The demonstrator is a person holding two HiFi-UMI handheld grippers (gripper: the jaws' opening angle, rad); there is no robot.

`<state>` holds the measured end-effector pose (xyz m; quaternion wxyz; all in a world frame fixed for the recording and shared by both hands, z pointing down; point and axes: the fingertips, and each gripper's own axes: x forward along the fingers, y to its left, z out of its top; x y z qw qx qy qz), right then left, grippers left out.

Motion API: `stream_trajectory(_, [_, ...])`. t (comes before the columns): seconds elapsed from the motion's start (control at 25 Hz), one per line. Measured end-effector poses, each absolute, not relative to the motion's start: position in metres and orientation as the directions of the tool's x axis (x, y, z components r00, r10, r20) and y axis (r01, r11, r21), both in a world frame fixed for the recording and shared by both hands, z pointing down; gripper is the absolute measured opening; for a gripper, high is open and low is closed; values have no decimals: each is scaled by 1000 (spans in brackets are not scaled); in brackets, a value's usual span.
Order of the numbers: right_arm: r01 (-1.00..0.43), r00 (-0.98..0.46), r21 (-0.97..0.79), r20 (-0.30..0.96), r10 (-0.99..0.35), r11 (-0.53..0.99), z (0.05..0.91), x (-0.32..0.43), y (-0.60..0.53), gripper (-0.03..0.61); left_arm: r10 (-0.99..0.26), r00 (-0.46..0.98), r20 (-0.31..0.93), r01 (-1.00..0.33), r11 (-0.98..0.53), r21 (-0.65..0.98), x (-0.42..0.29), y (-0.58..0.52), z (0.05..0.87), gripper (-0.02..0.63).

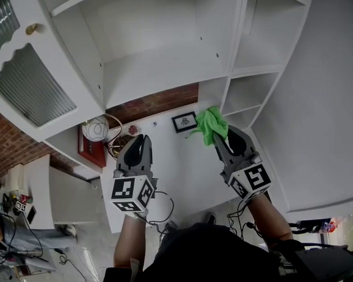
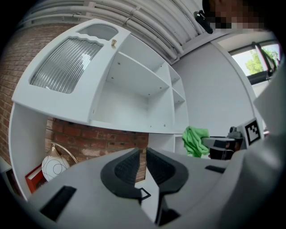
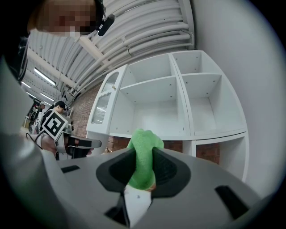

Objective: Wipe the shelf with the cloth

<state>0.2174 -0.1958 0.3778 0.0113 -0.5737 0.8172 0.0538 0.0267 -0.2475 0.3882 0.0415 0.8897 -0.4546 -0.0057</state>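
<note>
Head view: right gripper grips the green cloth, which bunches ahead of its tips, near the white shelf. Left gripper sits apart, to its left.
Left gripper view: jaws seem closed, nothing btwn.
Right gripper view: cloth pinched btwn jaws.

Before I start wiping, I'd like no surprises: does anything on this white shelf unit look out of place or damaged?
Nothing looks spilled or damaged. Only the white cabinet door with ribbed glass stands out: it hangs open at the left of the white shelf unit. The green cloth is bunched in the right hand-held gripper.
</note>
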Motion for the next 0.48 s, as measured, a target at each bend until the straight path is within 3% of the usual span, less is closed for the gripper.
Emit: stream_trajectory(0.48, [-936, -349, 68, -82, -933, 344, 377, 225, -185, 92, -811, 585, 27, -810, -582, 70, 37, -236, 386, 46])
